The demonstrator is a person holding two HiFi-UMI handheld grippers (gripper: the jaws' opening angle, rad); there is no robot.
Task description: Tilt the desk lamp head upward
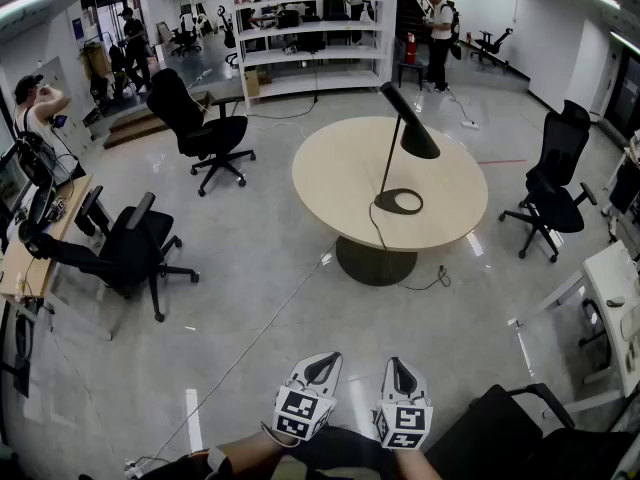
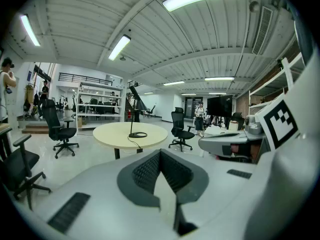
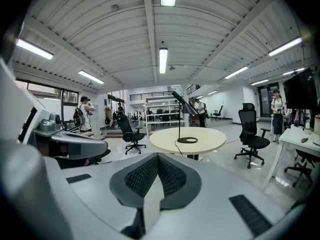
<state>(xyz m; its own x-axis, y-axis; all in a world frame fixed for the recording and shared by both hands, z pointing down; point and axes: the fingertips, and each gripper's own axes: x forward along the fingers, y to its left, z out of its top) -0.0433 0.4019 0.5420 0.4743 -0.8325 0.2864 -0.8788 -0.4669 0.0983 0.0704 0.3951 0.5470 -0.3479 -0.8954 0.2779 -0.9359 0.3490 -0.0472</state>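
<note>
On the round table (image 1: 340, 173), well away from both grippers, stands the desk lamp (image 1: 414, 136). It has a black cone-shaped head tipped downward, a thin slanted stem and a flat ring base (image 1: 384, 200). Its cord (image 1: 371, 226) trails off the table's near edge. The tabletop is pale and smooth, and the dark pedestal beneath it is mostly hidden. From both gripper views the lamp is small and its head joint too fine to make out. On the table's near side, the left gripper (image 1: 322, 363) and right gripper (image 1: 400, 368) sit side by side, the person's arms cut off by the frame edge. Each has ribbed dark pads (image 2: 146, 171) set in a smooth grey shell. Both pairs of jaws are pressed together with nothing between them.
</note>
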